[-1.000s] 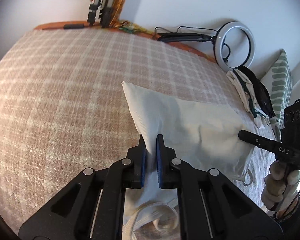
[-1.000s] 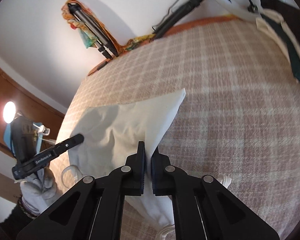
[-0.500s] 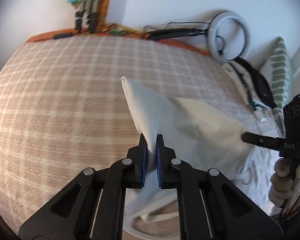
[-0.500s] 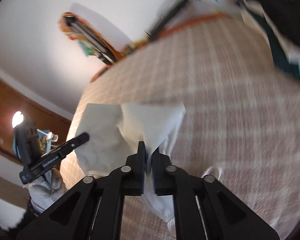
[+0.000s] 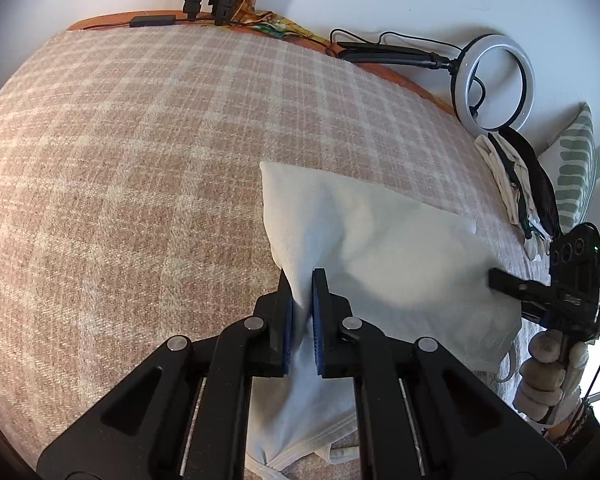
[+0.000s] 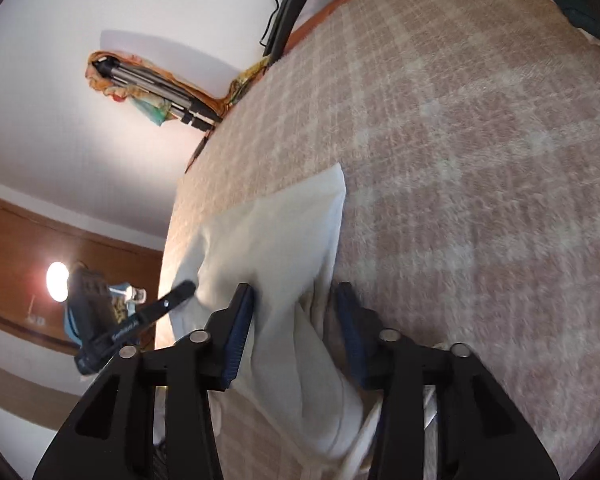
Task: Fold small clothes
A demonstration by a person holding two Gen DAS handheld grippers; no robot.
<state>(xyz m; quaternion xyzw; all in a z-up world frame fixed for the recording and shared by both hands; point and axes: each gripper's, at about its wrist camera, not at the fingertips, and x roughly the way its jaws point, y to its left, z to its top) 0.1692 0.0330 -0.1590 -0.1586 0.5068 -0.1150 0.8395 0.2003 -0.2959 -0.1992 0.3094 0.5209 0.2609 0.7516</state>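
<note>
While my left claw [image 5: 302, 312] stays clenched on a raised pleat of the cream garment [image 5: 380, 248], the left wrist view shows the cloth lying doubled over on the plaid bed cover [image 5: 139, 160], its far corner flat, its near hem and a strap bunched under the claw. Other clothes [image 5: 516, 184] wait far right, unfolded, I judge.

Right wrist view: my right claw [image 6: 295, 328] has just been opening; jaws stand apart, cloth [image 6: 275, 240] loose between them, released. First fold looks laid; smoothing and further folds remain.
</note>
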